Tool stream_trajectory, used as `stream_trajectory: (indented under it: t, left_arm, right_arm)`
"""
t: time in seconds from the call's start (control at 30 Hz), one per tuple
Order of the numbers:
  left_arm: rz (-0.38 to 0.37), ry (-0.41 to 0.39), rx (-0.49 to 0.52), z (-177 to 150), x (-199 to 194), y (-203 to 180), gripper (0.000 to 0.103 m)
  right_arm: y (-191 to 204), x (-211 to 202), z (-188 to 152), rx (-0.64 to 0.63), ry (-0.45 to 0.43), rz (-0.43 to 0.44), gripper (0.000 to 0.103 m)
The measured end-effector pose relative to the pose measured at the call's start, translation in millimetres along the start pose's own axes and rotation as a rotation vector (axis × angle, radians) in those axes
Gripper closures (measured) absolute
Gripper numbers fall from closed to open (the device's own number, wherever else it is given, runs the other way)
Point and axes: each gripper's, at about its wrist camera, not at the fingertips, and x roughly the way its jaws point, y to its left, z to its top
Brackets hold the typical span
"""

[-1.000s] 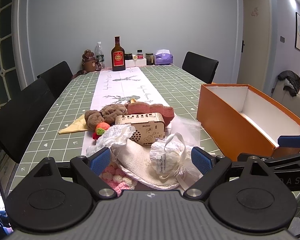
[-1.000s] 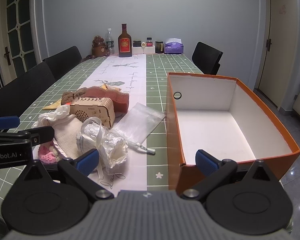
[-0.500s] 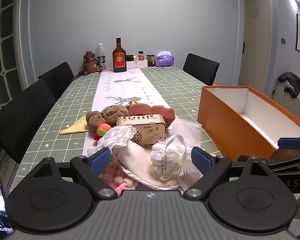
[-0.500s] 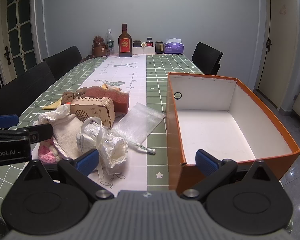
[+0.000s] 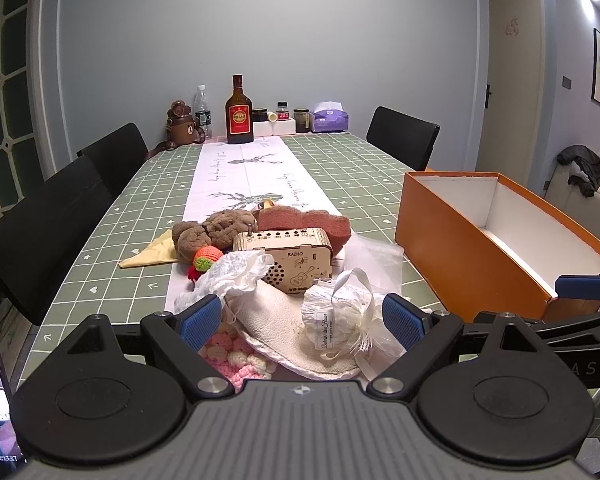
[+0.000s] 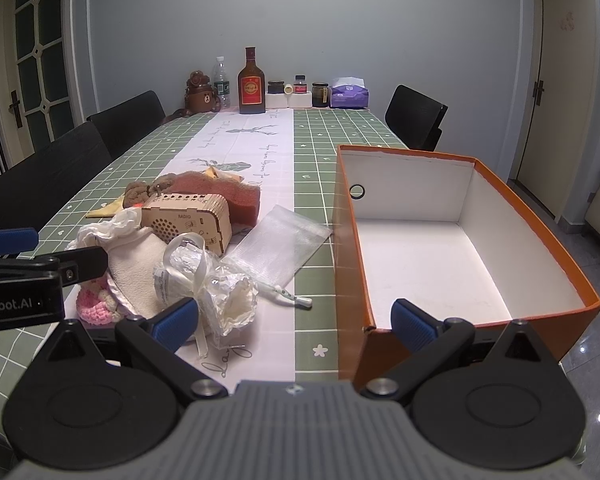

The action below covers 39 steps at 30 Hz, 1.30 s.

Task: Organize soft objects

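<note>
Right wrist view shows the orange cardboard box (image 6: 452, 240) empty, so nothing is sorted yet. Both grippers' fingers gape wide, empty; the white crinkled tissue bundle (image 5: 340, 312) lies between the left fingers (image 5: 200, 316).

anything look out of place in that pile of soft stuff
Yes: a rigid wooden radio sits in the pile, between the reddish sponge and the cream cloth. It is hard, not soft.

The box (image 6: 460, 240) stands open-topped, its inside bare. Left of the box, a clear bag (image 6: 284, 240) lies flat on the counter (image 6: 312, 140); further left a crowded heap, with the radio (image 6: 188, 224) tallest. Beyond the box, bare counter runs to the bottles (image 6: 251, 82).
</note>
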Motion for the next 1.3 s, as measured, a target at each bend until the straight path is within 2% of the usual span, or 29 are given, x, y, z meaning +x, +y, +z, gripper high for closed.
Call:
stream_trajectory:
  t: [0.93, 1.2, 1.23, 1.3]
  left_arm:
    - [-0.002, 0.000, -0.002, -0.6, 0.3, -0.1, 0.000]
    - [-0.030, 0.004, -0.005, -5.2, 2.9, 9.0, 0.000]
    - [-0.029, 0.008, -0.009, -5.7, 4.3, 11.7, 0.001]
    - [-0.027, 0.020, -0.015, -6.9, 7.5, 15.6, 0.009]
  right_arm:
    - [1.6, 0.5, -0.4, -0.003, -0.002, 0.000, 0.003]
    - [9.3, 1.6, -1.5, -0.059, -0.034, 0.027, 0.003]
    - [10.8, 1.8, -1.4, -0.072, -0.040, 0.032, 0.003]
    - [14.7, 3.1, -0.9, -0.098, -0.047, 0.038, 0.007]
